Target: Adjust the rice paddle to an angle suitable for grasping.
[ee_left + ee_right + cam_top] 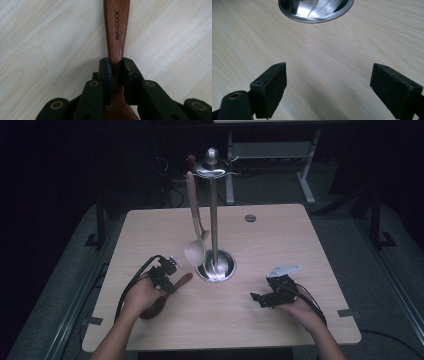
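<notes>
A dark wooden spoon (117,30) stamped MAXCOOK lies flat on the pale wood table (280,235), in the lower left part of the high view, its handle end pointing toward the middle of the frame and its bowl toward the bottom edge under the person's left hand (142,294). The left tongs (116,65) are clamped across the narrow neck of the handle, both black pads pressed against the wood on either side; in the left gripper view the handle runs straight up from the jaws to the top edge. Just right of the spoon, at the frame's centre, stands a polished steel utensil stand (214,210), its round dished base (218,268) resting on the table and its thin post rising to a capped top near the upper edge. A lighter wooden spoon (195,225) hangs from that top, its bowl dangling just above the base on the left side. In the lower right of the high view the person's right hand (300,309) holds the right tongs (328,87) low over the table, aimed toward the stand, jaws spread wide with bare tabletop between them; the rim of the steel base shows at the top of the right gripper view.
</notes>
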A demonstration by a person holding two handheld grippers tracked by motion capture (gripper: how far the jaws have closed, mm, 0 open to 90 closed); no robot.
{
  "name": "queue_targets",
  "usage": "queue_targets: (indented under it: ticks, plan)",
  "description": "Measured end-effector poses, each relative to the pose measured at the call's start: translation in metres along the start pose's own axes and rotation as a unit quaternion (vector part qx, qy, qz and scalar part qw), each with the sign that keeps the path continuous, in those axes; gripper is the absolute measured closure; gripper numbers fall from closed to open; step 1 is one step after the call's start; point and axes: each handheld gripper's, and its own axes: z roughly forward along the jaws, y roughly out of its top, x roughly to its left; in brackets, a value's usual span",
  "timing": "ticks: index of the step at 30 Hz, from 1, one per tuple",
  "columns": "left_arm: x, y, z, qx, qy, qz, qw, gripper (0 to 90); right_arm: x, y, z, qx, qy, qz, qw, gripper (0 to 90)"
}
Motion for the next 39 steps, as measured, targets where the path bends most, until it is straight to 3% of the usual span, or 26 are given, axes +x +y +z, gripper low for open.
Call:
queue_targets:
  ticks: [3, 7, 13, 18, 21, 22, 28, 29, 32, 38, 39]
  plan:
    - [0.000, -0.004, -0.002, -0.007, -0.015, 0.000, 0.9999, 78.9, -0.002, 0.000, 0.000, -0.005, 0.002, 0.004, 1.0000, 13.6]
    - [0.000, -0.009, -0.009, -0.035, -0.026, -0.005, 0.9990, 78.9, -0.002, 0.000, -0.002, -0.010, 0.000, 0.009, 0.9999, 13.6]
    - [0.000, -0.020, -0.024, -0.090, -0.061, -0.001, 0.9940, 79.1, -0.002, 0.000, -0.002, -0.014, -0.001, 0.007, 0.9999, 13.6]
    - [0.001, -0.033, -0.038, -0.157, -0.096, -0.010, 0.9828, 79.1, -0.001, 0.000, -0.001, -0.012, 0.001, 0.007, 0.9999, 13.6]
    - [0.002, -0.039, -0.044, -0.179, -0.102, -0.002, 0.9786, 79.1, -0.001, 0.000, -0.001, -0.013, 0.004, 0.006, 0.9999, 13.2]
    - [0.001, -0.041, -0.047, -0.189, -0.110, -0.002, 0.9759, 79.1, -0.001, 0.000, -0.001, -0.014, 0.007, 0.008, 0.9998, 11.7]
    - [-0.006, -0.050, -0.058, -0.230, -0.119, 0.000, 0.9660, 79.1, -0.002, 0.007, -0.010, -0.026, 0.028, 0.036, 0.9986, 12.9]
    - [-0.007, -0.050, -0.060, -0.229, -0.122, 0.006, 0.9657, 79.1, -0.002, 0.007, -0.011, -0.028, 0.031, 0.038, 0.9984, 13.6]
    - [-0.010, -0.051, -0.065, -0.246, -0.127, 0.014, 0.9609, 79.1, -0.001, 0.005, -0.010, -0.025, 0.034, 0.042, 0.9982, 13.7]
    - [-0.021, -0.047, -0.075, -0.299, -0.137, 0.020, 0.9441, 79.0, -0.001, 0.006, -0.009, -0.026, 0.036, 0.041, 0.9982, 13.7]
    - [-0.023, -0.046, -0.076, -0.307, -0.133, 0.024, 0.9422, 79.1, -0.001, 0.005, -0.009, -0.025, 0.037, 0.043, 0.9981, 14.2]
